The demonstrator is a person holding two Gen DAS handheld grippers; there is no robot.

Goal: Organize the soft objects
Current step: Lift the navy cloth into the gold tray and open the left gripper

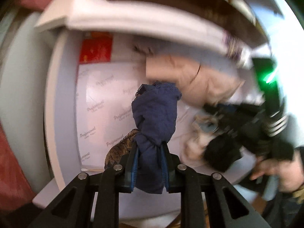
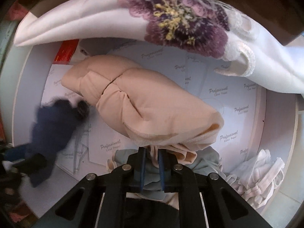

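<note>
Mid-task. Left gripper (image 1: 149, 148) jaws clenched on a navy cloth (image 1: 154, 114), held above the drawer (image 1: 62, 98). Right gripper (image 2: 152, 157) jaws clamp a beige garment (image 2: 144, 98) over the same paper-lined drawer. White frilly pieces (image 2: 258, 172) lie bunched in its corner; neither held item is set down yet. Flowered white fabric (image 2: 171, 19) drapes the far edge.

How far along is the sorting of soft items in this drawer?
Midway, it seems. Both grippers are loaded: the left gripper clamps a navy blue fabric bundle, the right gripper a folded beige garment, both over the paper-lined white drawer. White crumpled fabric still lies loose in its corner.
</note>
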